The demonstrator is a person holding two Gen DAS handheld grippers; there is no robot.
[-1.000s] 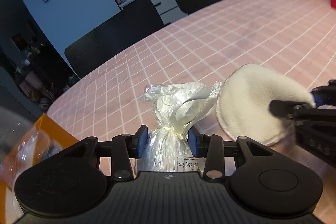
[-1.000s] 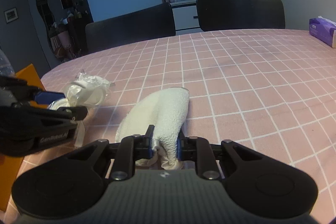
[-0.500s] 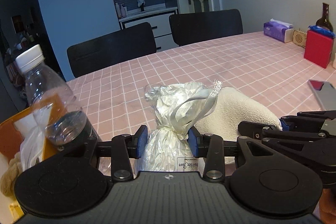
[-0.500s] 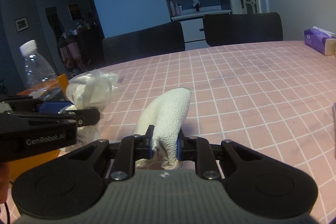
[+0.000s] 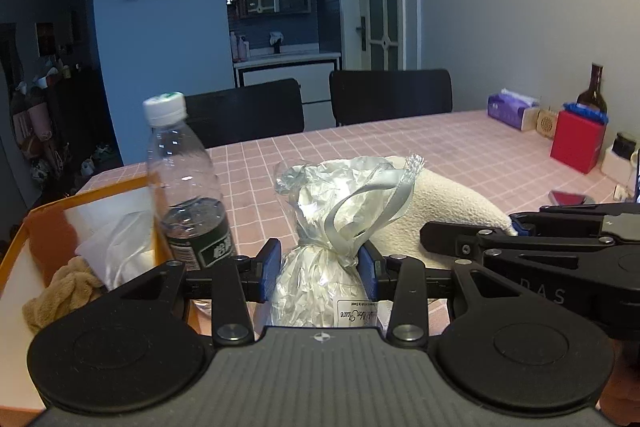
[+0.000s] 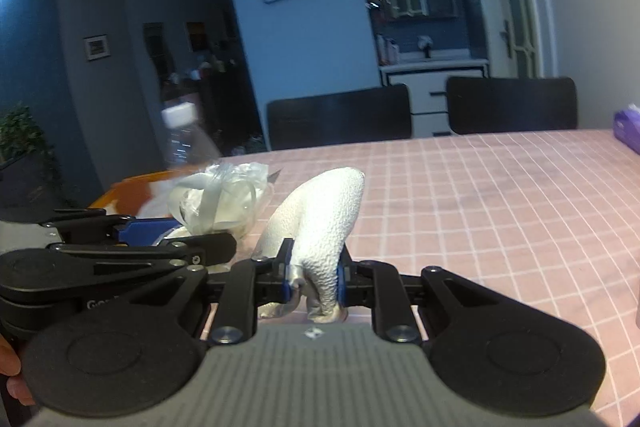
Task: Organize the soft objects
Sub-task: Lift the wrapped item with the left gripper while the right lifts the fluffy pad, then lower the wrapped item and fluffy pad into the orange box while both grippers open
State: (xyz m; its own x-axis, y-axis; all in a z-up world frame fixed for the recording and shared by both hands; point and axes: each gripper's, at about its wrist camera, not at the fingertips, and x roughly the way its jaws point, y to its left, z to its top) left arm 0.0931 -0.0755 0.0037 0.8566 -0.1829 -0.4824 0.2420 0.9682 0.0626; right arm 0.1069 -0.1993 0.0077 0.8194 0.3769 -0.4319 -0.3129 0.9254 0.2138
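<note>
The left gripper (image 5: 319, 264) is closed on the tied neck of a crinkled plastic gift pouch (image 5: 320, 291), which stands upright between its blue pads with the ribbon loop rising above them. The right gripper (image 6: 312, 277) is closed on a white fleecy cloth (image 6: 324, 223); the cloth sticks forward and up from the pads, and its free tip leans toward 1 o'clock.

The relation that matters is the direction of the orange box (image 5: 24, 259). In the left wrist view it lies at about 9 o'clock from the held pouch, near the gripper, and it already contains a tan towel (image 5: 60, 291) and a white cloth (image 5: 116, 243). A water bottle (image 5: 186, 187) stands upright at about 10 o'clock, just beside the near right wall of the box, between the box opening and the pouch.

In the right wrist view the box is at 10 o'clock, behind the left gripper and the pouch. So I judge that the left hand is nearer to the box and could go first, passing around or over the bottle; the right hand with the cloth must cross farther.
</note>
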